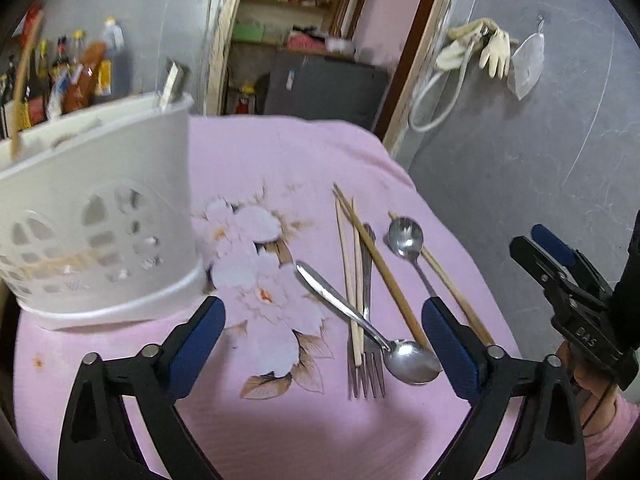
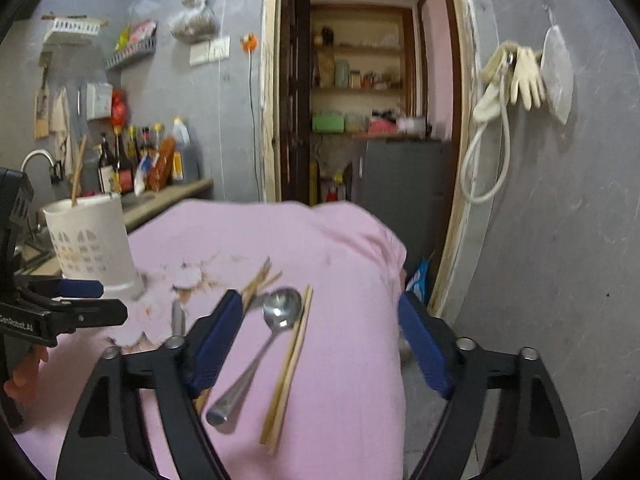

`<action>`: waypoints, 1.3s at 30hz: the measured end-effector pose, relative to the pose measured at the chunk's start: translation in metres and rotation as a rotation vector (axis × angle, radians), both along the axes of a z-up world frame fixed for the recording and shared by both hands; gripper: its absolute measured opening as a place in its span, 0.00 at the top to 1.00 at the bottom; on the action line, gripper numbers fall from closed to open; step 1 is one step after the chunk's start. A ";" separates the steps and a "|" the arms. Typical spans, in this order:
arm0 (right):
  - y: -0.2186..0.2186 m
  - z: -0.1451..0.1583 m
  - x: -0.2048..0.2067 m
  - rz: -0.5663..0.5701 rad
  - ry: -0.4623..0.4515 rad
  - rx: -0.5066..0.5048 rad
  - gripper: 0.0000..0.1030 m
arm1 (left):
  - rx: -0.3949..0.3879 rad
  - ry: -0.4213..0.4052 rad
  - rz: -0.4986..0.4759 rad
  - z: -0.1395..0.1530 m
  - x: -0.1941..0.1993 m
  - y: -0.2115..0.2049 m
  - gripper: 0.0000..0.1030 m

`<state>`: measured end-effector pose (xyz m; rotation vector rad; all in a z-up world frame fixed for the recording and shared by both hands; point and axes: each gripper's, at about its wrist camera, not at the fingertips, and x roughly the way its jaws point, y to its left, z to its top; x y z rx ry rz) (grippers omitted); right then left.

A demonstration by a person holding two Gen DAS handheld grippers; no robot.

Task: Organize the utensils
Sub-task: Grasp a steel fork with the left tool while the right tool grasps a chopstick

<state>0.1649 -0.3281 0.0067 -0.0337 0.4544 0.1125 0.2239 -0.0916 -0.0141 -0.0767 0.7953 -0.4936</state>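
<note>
On the pink cloth (image 1: pixel 304 152) over the worktop, the utensils are laid in a loose cluster right of centre: a fork (image 1: pixel 367 344), a large spoon (image 1: pixel 412 360) crossing it, a small spoon (image 1: pixel 406 236) further right, and several chopsticks (image 1: pixel 384 268) among them. At the far left a white holder (image 1: pixel 100 208) is seen, with one chopstick already standing in it. The left gripper (image 1: pixel 320 340) is held above the cluster with its jaws spread and empty. The right gripper (image 2: pixel 320 340) is poised over the small spoon and a chopstick pair, jaws likewise spread, nothing pinched. The pick is judged best made on one handle only, away from the crossings, so that neighbouring pieces are not dragged along.
</note>
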 end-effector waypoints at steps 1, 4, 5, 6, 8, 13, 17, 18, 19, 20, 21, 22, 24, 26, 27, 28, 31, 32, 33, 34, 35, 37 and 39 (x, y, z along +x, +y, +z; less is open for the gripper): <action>-0.001 -0.003 0.003 0.003 0.022 0.000 0.35 | -0.003 0.021 -0.008 -0.003 0.004 -0.001 0.11; -0.004 -0.010 0.013 0.012 0.087 0.020 0.44 | -0.021 0.076 -0.024 -0.010 0.015 -0.001 0.13; -0.005 -0.012 0.015 0.015 0.103 0.026 0.49 | -0.024 0.087 -0.027 -0.010 0.017 -0.002 0.18; -0.006 -0.014 0.018 0.020 0.121 0.032 0.51 | -0.026 0.103 -0.032 -0.011 0.022 -0.002 0.24; -0.007 -0.016 0.023 0.027 0.152 0.041 0.58 | -0.030 0.143 -0.040 -0.015 0.029 -0.004 0.31; -0.008 -0.024 0.039 0.041 0.231 0.052 0.67 | -0.047 0.198 -0.047 -0.019 0.047 -0.004 0.47; -0.009 -0.031 0.051 0.061 0.294 0.067 0.73 | -0.053 0.215 -0.044 -0.021 0.055 -0.005 0.60; -0.008 -0.032 0.052 0.064 0.303 0.067 0.74 | -0.055 0.216 -0.041 -0.022 0.057 -0.005 0.66; -0.007 -0.034 0.055 0.068 0.317 0.067 0.75 | -0.054 0.220 -0.039 -0.022 0.060 -0.004 0.68; -0.006 -0.036 0.058 0.074 0.333 0.068 0.76 | -0.055 0.223 -0.038 -0.023 0.063 -0.004 0.72; -0.006 -0.038 0.061 0.079 0.353 0.069 0.76 | -0.057 0.225 -0.037 -0.024 0.064 -0.005 0.76; -0.006 -0.040 0.063 0.082 0.363 0.075 0.77 | -0.060 0.230 -0.036 -0.025 0.067 -0.005 0.78; -0.006 -0.040 0.065 0.087 0.367 0.081 0.78 | -0.067 0.238 -0.031 -0.026 0.071 -0.006 0.83; -0.005 -0.040 0.067 0.091 0.373 0.079 0.80 | -0.080 0.246 -0.028 -0.027 0.075 -0.003 0.87; -0.004 -0.040 0.069 0.095 0.376 0.077 0.81 | -0.082 0.246 -0.029 -0.027 0.077 -0.003 0.88; -0.003 -0.040 0.071 0.098 0.381 0.069 0.81 | -0.084 0.246 -0.032 -0.027 0.078 -0.002 0.89; 0.002 -0.039 0.078 0.091 0.384 0.034 0.83 | -0.089 0.249 -0.038 -0.027 0.081 -0.006 0.91; 0.002 -0.039 0.080 0.082 0.384 0.016 0.85 | -0.091 0.250 -0.041 -0.028 0.082 -0.006 0.92; 0.001 -0.040 0.082 0.074 0.391 0.004 0.87 | -0.093 0.251 -0.043 -0.028 0.083 -0.006 0.92; 0.001 -0.040 0.084 0.078 0.400 0.005 0.87 | -0.095 0.254 -0.046 -0.028 0.085 -0.006 0.92; 0.001 -0.041 0.086 0.081 0.408 0.004 0.87 | -0.097 0.255 -0.049 -0.028 0.086 -0.010 0.93; 0.004 -0.041 0.087 0.090 0.414 -0.024 0.87 | -0.112 0.261 -0.058 -0.028 0.088 -0.009 0.93; 0.010 -0.044 0.092 0.119 0.446 -0.071 0.87 | -0.132 0.270 -0.072 -0.027 0.089 -0.008 0.94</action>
